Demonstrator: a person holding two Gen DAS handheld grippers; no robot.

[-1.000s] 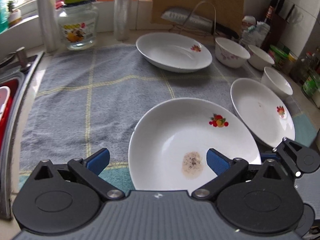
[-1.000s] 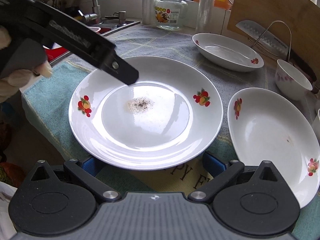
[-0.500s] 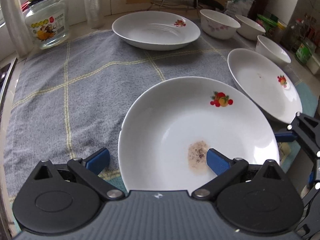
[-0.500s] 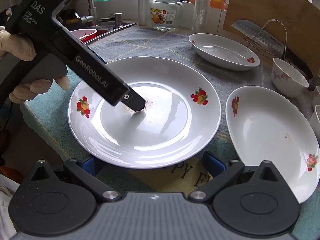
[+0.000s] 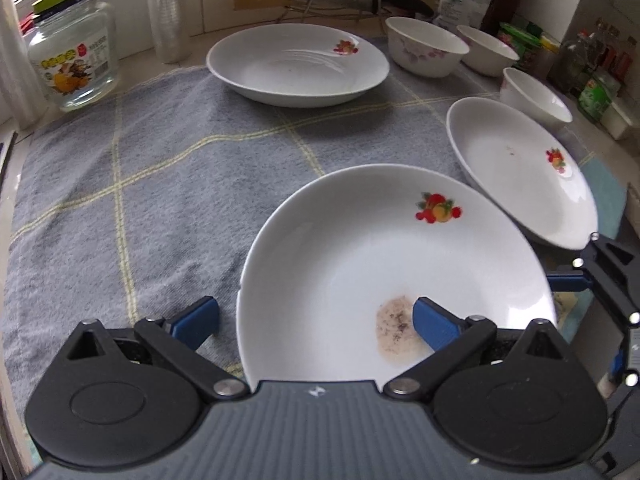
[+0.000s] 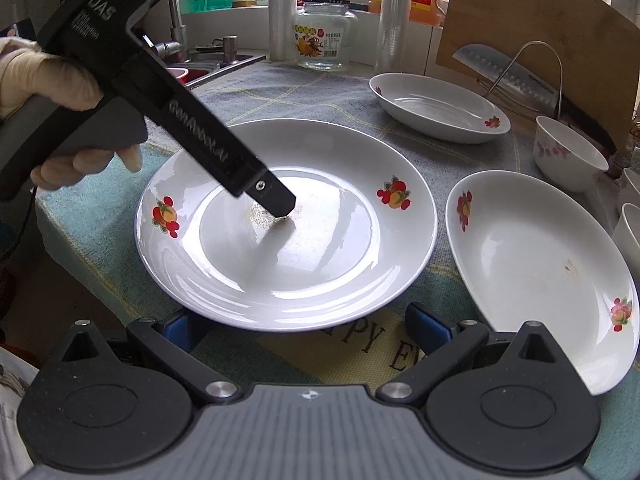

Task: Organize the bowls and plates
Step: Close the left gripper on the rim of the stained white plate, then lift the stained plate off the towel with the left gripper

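A white fruit-print plate [image 5: 360, 264] with a brown stain lies nearest on the grey towel [image 5: 140, 168]; it also shows in the right wrist view [image 6: 320, 240]. My left gripper [image 5: 316, 318] is open and straddles its near rim, one finger over the stain, one outside. My right gripper [image 6: 308, 326] is open at the plate's near edge, its fingers low beside the rim. A second plate [image 5: 520, 172] lies to the right, a third plate [image 5: 296, 64] at the back. Three white bowls [image 5: 424, 50] stand at the back right.
A glass jar [image 5: 74, 64] and a clear cup stack [image 5: 166, 8] stand at the back left. A cutting board, a knife on a wire rack [image 6: 516, 76] and bottles line the back wall. A sink [image 6: 200, 68] lies to the left.
My left gripper has pushed forward and lower over the near plate, its right finger now above the stain. The right gripper has hardly moved.
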